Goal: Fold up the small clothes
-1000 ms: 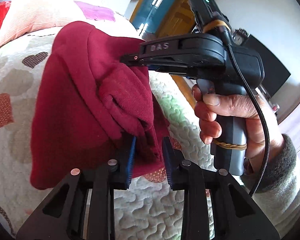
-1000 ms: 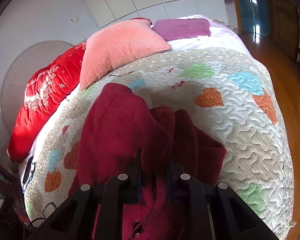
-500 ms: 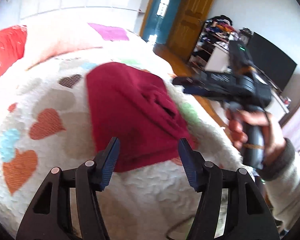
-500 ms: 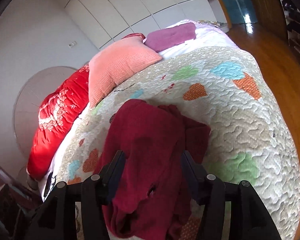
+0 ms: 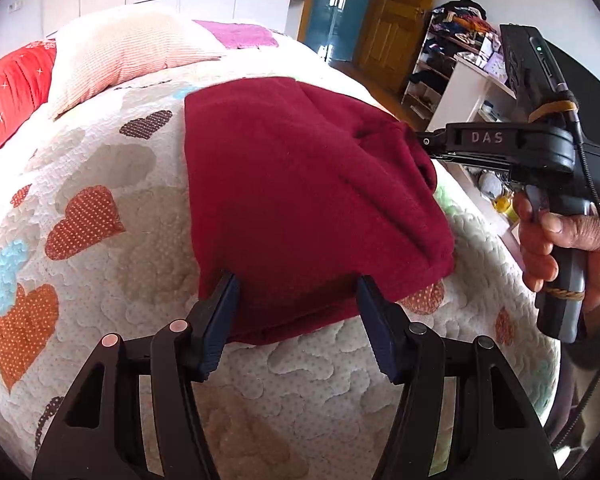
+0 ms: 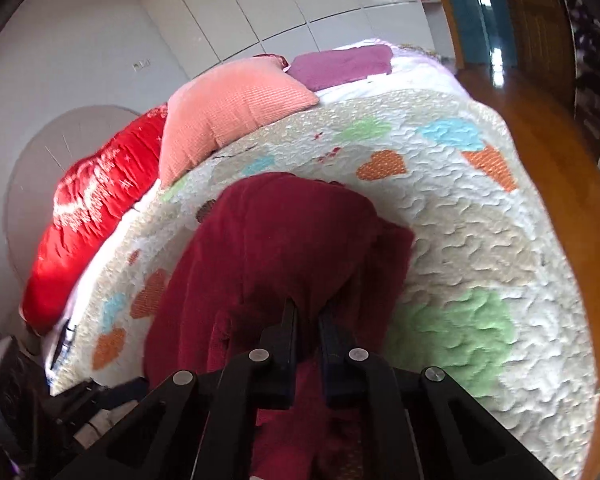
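A dark red garment [image 5: 300, 184] lies folded over on the heart-patterned quilt [image 5: 100, 184]. My left gripper [image 5: 296, 308] is open, its fingers on either side of the garment's near edge. My right gripper [image 6: 308, 320] is shut on a bunched fold of the red garment [image 6: 284, 232]. In the left wrist view the right gripper [image 5: 424, 142] comes in from the right, its tips buried in the cloth's right side.
A peach pillow [image 6: 228, 112], a red bedcover [image 6: 96, 208] and a purple cloth [image 6: 340, 64] lie at the bed's head. The wooden floor [image 6: 540, 120] runs along the bed's right side. Shelves [image 5: 452, 60] and a door [image 5: 396, 12] stand beyond.
My left gripper let go of the cloth a second ago, opened wide and now sits at the garment's near edge. My right gripper opened half a second ago and has shut again on a fold.
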Tool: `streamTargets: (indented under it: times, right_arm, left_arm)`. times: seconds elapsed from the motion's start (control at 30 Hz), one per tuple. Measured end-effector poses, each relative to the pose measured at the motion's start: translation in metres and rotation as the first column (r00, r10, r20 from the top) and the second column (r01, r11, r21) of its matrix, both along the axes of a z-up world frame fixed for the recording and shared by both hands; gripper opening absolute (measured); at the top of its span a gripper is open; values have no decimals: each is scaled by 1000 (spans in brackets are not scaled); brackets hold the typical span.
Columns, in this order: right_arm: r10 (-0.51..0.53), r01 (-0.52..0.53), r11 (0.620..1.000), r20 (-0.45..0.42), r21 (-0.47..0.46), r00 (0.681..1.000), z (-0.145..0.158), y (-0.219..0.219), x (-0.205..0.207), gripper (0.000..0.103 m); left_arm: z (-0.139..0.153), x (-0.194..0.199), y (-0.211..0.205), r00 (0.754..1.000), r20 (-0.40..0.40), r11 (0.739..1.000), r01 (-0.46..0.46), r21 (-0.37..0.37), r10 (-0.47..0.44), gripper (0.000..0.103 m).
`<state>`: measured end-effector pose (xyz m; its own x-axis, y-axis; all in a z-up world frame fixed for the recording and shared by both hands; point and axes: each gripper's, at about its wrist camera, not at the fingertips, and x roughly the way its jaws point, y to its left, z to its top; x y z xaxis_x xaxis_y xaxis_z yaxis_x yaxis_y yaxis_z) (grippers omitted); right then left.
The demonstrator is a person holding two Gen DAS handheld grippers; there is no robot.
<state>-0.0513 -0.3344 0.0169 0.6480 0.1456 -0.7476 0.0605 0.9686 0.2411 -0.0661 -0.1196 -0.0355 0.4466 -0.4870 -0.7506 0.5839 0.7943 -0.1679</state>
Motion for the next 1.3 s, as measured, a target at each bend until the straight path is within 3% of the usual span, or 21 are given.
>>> streamTargets:
  times: [0.07,0.23,0.3,0.4,0.53,0.57,0.63,0.67,0.7,0.8,0.93,1.03,1.13,1.23,1.3]
  right_arm:
    - [-24,23,999,-27,-40,999,-13,-4,4,7]
    - [-51,51,996,0,67,999,1,-18,-17,9]
    - [-67,61,987,31,151,997,13,-18,-36,20]
    - [39,-55,971,76,231,996,24,4,-58,40]
    - [133,-143,969,62,201,989,10,40,-58,45]
    - [145,-153,970,51,187,988,3,45,-55,44]
    - [157,-157,977,11,144,987,-13,50,-48,14]
    - [150,-148,975,-1,165,989,-18,48,-50,6]
    - [157,-156,970,6,188,988,-18,46,-55,6]
    - [168,-170,977,28,126,985,-12,45,-76,6]
    - [139,-132,981,-41,140,989,-35,38,-70,6]
    - [136,-134,975,2,178,991,-23,36,-75,6]
    - [111,-119,964,47,238,993,-5,22,-83,21]
    - [0,-24,968,98,251,995,10,1,-82,51]
    - [-71,45,962,87,271,994,10,-12,-68,52]
  left_arm:
    - [-4,2,-1,1000,7,1000,8,-5,-8,60]
    - [2,-9,5,1000,3,1000,13,0,-13,60]
    - [3,-10,8,1000,3,1000,10,4,-10,60]
    - [0,-12,9,1000,5,1000,0,12,0,60]
    - [2,-15,7,1000,11,1000,-5,18,5,60]
    - [2,-16,7,1000,9,1000,-7,18,7,60]
    - [6,-17,11,1000,-5,1000,-12,8,12,60]
    - [10,-18,14,1000,-14,1000,-16,-3,16,60]
    - [15,-20,20,999,-26,999,-19,-26,18,60]
    - [30,-25,34,1000,-19,995,-25,-94,23,60]
    - [35,-14,28,999,-9,994,-52,-99,51,60]
    - [33,-2,15,998,-6,993,-58,-106,57,60]
    - [26,5,-2,999,-10,996,-49,-73,48,60]
    - [19,5,-15,999,-3,998,-35,-42,35,60]
    - [17,2,-20,999,24,999,-32,-18,32,60]
